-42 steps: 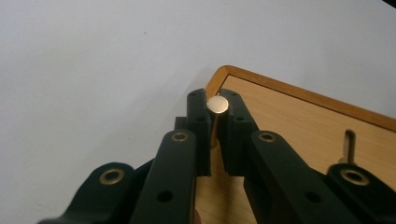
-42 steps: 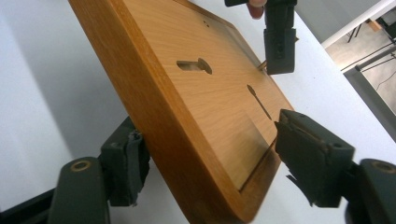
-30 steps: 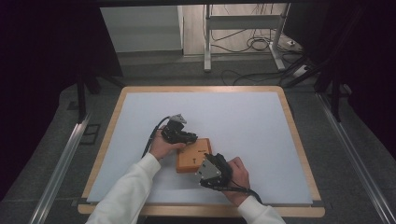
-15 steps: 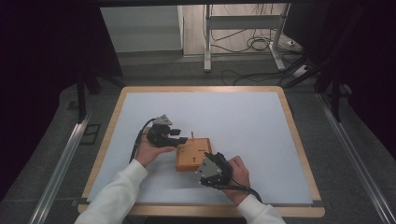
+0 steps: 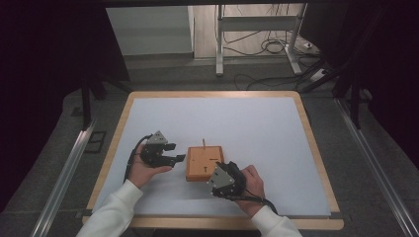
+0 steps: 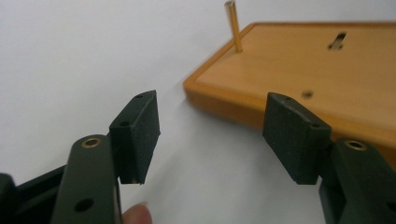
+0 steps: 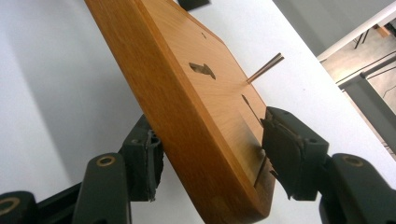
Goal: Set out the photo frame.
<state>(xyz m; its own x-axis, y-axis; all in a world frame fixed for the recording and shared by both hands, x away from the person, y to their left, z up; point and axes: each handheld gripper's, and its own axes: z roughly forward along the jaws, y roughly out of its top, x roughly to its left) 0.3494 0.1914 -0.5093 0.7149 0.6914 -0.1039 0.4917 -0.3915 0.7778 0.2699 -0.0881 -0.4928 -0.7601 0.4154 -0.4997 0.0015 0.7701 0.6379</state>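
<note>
- A flat, square orange-brown wooden board [image 5: 204, 163] lies on the white-topped table [image 5: 257, 123] near its front edge, between the two hands.
- A thin brass-coloured pin [image 6: 232, 25] stands upright in the board, close to its far edge.
- The left claw [image 5: 173, 153] sits just left of the board — its jaws have just been opening and stand spread, with nothing between them.
- The right claw [image 7: 210, 158] pinches the board's near corner, one pad on top and one beneath.
</note>
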